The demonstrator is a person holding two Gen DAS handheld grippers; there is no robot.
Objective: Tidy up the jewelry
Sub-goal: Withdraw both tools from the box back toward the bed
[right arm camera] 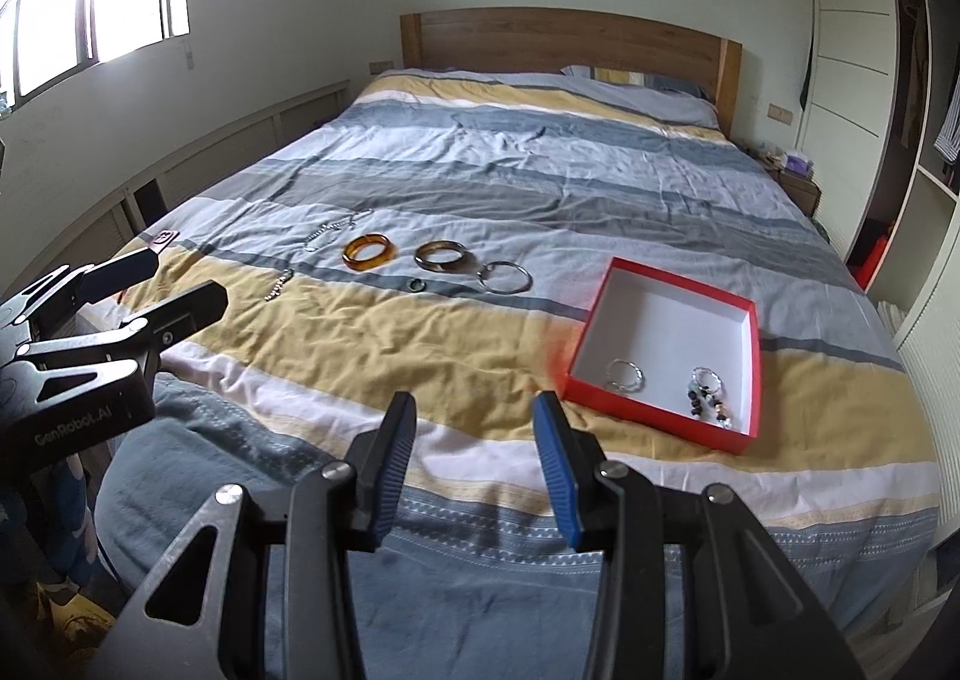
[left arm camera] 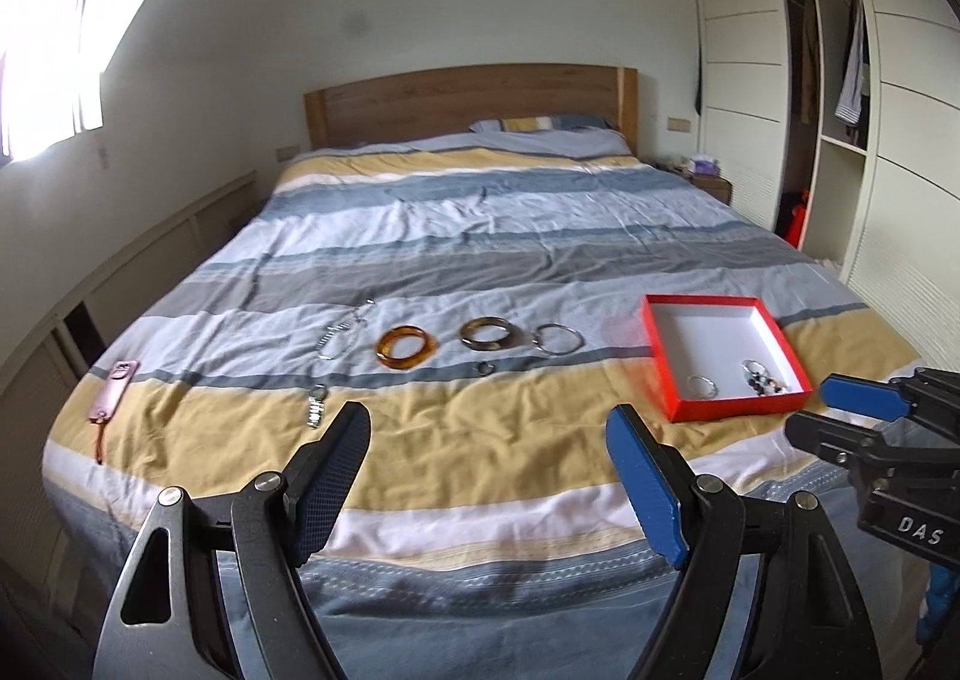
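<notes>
Jewelry lies in a row on the striped bedspread: a silver chain point(left arm camera: 343, 333), an amber bangle point(left arm camera: 406, 346), a brown bangle point(left arm camera: 491, 333), a silver bangle point(left arm camera: 558, 338), a small dark ring point(left arm camera: 483, 367) and a metal bracelet point(left arm camera: 316, 406). A red box point(left arm camera: 660, 362) with a white inside holds a silver ring point(left arm camera: 702, 385) and a beaded piece point(left arm camera: 762, 378). My left gripper point(left arm camera: 486, 476) is open and empty above the near edge of the bed. My right gripper point(right arm camera: 474, 458) is open and empty, just left of the box point(right arm camera: 612, 392). The amber bangle point(right arm camera: 368, 252) also shows in the right wrist view.
A pink phone case point(left arm camera: 113, 389) lies at the bed's left edge. A wooden headboard point(left arm camera: 468, 101) and pillow stand at the far end. A wardrobe point(left arm camera: 834, 80) and nightstand point(left arm camera: 708, 179) are on the right. A low cabinet runs along the left wall.
</notes>
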